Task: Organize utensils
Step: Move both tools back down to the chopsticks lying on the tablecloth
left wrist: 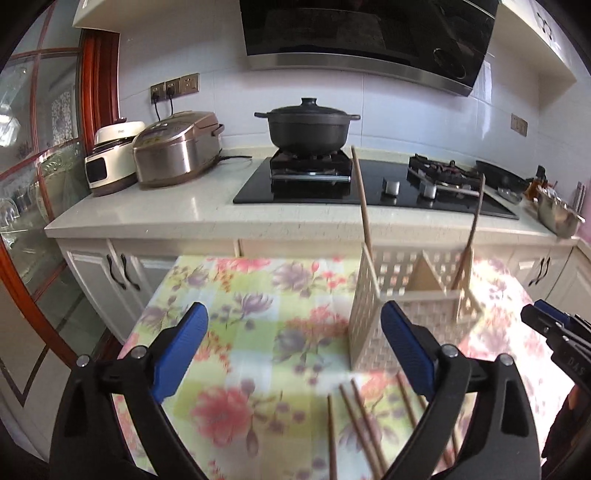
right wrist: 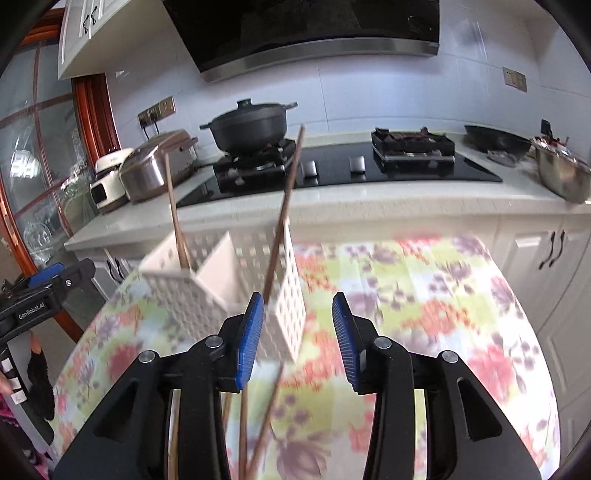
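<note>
Plainly spread wide, left gripper (left wrist: 293,347), nothing between the pads; loose chopsticks (left wrist: 356,424) lying on the floral tablecloth (left wrist: 236,295) just below and right of the gap. White slotted holder (left wrist: 406,306) ahead-right, two chopsticks standing inside. Right gripper (right wrist: 298,341) partly spread, empty, holder (right wrist: 229,291) just left of its jaws. Both angled downward over the table

White-tiled wall (left wrist: 406,110), cream counter (left wrist: 166,210), range hood (left wrist: 369,33).
</note>
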`<state>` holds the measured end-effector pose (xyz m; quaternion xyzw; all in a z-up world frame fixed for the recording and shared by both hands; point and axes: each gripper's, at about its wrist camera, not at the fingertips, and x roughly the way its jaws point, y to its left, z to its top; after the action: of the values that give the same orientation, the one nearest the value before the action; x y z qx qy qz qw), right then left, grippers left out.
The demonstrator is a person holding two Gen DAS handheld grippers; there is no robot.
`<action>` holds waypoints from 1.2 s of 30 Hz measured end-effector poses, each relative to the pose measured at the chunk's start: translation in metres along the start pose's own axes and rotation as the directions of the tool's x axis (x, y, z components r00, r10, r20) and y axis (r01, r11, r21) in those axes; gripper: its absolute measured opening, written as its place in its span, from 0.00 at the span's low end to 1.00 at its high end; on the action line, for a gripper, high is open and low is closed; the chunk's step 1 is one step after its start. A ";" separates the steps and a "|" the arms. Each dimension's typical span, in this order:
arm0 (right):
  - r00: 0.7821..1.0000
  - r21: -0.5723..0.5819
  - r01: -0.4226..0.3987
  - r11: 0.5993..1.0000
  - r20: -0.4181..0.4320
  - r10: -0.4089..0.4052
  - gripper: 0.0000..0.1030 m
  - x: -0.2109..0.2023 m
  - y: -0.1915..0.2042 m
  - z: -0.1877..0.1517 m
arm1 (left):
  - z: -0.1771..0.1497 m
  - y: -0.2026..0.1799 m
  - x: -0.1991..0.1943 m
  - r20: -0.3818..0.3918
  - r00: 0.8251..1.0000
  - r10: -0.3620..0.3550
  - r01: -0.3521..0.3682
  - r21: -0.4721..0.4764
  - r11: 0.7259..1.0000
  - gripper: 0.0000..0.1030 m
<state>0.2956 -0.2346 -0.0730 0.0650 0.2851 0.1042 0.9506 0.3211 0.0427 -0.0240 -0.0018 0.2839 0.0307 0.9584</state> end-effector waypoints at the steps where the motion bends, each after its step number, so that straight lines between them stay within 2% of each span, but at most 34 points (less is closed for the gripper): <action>1: 1.000 0.002 0.002 1.000 -0.003 -0.002 0.37 -0.003 -0.001 -0.007 | -0.009 0.001 -0.003 -0.002 1.000 0.000 0.000 0.003 1.000 0.89; 7: 1.000 0.032 0.010 0.999 -0.019 -0.009 0.37 -0.018 -0.006 -0.041 | -0.050 0.002 -0.008 -0.034 0.999 -0.005 0.006 0.027 1.000 0.89; 12: 0.999 0.024 0.022 0.999 -0.029 -0.022 0.37 -0.027 -0.004 -0.070 | -0.079 0.006 0.003 -0.116 0.993 -0.024 0.025 0.002 1.000 0.89; 19: 0.996 0.002 0.029 1.000 -0.082 -0.029 0.37 -0.021 0.002 -0.096 | -0.115 -0.002 0.020 -0.228 0.972 -0.060 0.062 0.002 0.998 0.88; 28: 0.988 -0.002 0.027 1.000 -0.150 -0.027 0.37 -0.004 0.007 -0.106 | -0.135 -0.001 0.036 -0.325 0.943 -0.077 0.074 -0.022 0.997 0.80; 31: 0.984 -0.006 0.027 1.000 -0.178 -0.028 0.37 0.005 0.010 -0.105 | -0.137 -0.002 0.042 -0.356 0.931 -0.080 0.077 -0.025 0.997 0.72; 35: 0.978 -0.020 0.024 1.000 -0.205 -0.028 0.37 0.019 0.014 -0.102 | -0.137 -0.005 0.049 -0.390 0.914 -0.112 0.104 -0.043 0.994 0.47; 36: 0.977 -0.022 0.025 0.999 -0.209 -0.029 0.37 0.021 0.015 -0.101 | -0.137 -0.006 0.050 -0.393 0.912 -0.119 0.110 -0.045 0.993 0.44</action>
<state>0.2547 -0.2085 -0.1652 0.0406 0.3835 0.1005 0.9171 0.2890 0.0366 -0.1667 -0.0350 0.4705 -0.0235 0.8814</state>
